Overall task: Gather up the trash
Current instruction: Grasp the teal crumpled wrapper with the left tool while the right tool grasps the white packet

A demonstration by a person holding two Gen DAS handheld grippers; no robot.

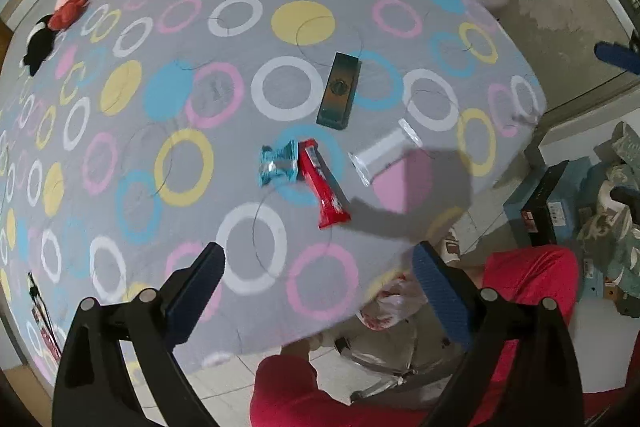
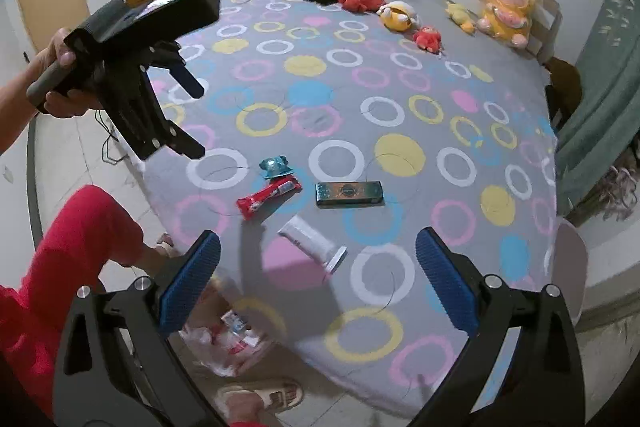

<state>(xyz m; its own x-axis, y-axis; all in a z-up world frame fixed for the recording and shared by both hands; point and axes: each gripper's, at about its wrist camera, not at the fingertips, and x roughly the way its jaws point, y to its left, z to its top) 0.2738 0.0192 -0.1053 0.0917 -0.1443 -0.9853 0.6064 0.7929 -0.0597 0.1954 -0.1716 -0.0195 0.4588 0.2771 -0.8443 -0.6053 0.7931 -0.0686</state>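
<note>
Spread across the bed (image 2: pixel 400 131), a grey sheet with coloured rings carries four bits of trash near my corner: a white wrapper (image 2: pixel 311 242), a red wrapper (image 2: pixel 266 197), a crumpled blue wrapper (image 2: pixel 275 167) and a dark green box (image 2: pixel 349 194). My right fingers (image 2: pixel 318 279) are spread wide and empty, and the white wrapper lies just ahead between them, its long axis slanting from far-left to near-right. My left fingers (image 1: pixel 318 281) are also spread and empty, with the red wrapper ahead of them. A plastic bag (image 2: pixel 230 345) sits below the bed edge. I judge the right fingers nearer the white wrapper.
</note>
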